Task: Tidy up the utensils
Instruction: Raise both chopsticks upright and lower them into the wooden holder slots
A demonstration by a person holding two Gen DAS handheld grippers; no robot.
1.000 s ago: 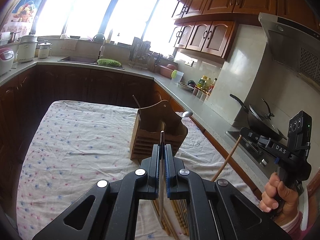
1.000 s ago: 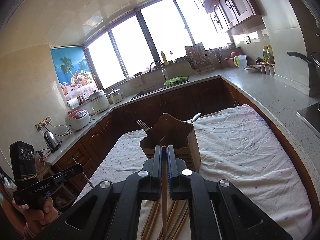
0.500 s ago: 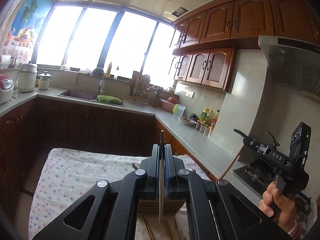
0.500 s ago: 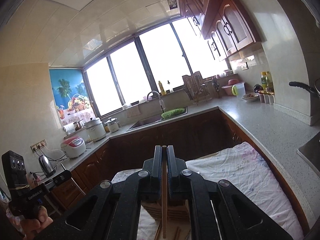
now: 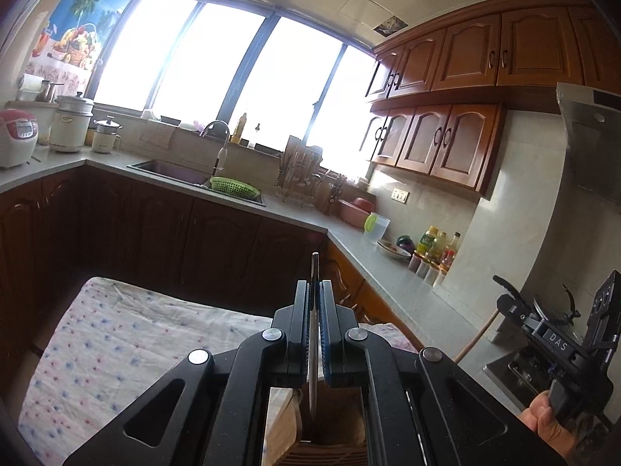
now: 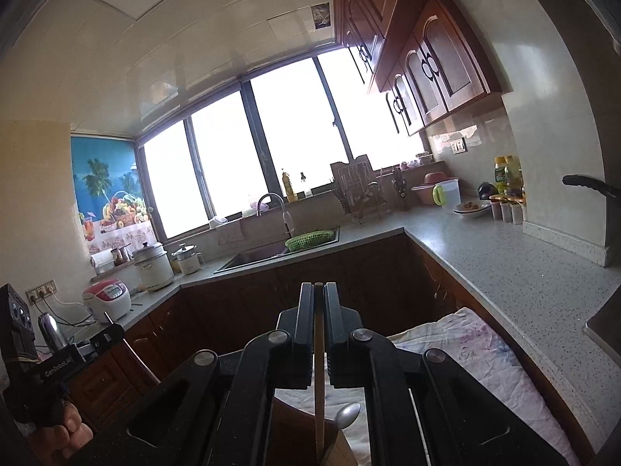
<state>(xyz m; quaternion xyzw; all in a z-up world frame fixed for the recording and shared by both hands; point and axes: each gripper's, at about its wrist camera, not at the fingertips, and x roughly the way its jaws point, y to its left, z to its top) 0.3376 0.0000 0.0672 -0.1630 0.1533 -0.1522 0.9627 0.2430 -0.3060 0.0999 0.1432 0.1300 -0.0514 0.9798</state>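
Note:
My left gripper (image 5: 314,283) is shut on a thin dark metal utensil handle (image 5: 313,357) that stands upright, its lower end over the wooden utensil holder (image 5: 330,442) just below. My right gripper (image 6: 318,285) is shut on a wooden chopstick (image 6: 319,388), upright, its lower end reaching into the same holder (image 6: 341,454). A metal spoon (image 6: 348,414) sticks out of the holder. The right gripper also shows in the left wrist view (image 5: 559,345), and the left gripper in the right wrist view (image 6: 58,361).
The holder stands on a table with a flowered white cloth (image 5: 116,341). A grey counter (image 6: 504,256) with a sink (image 5: 174,169), green basket (image 5: 234,187), bottles (image 5: 434,244) and rice cooker (image 5: 15,136) runs around the room. A stove and wok (image 5: 551,310) are at right.
Both grippers have risen and tilted so the utensils stand upright over the holder. The loose chopsticks on the cloth have dropped out of view.

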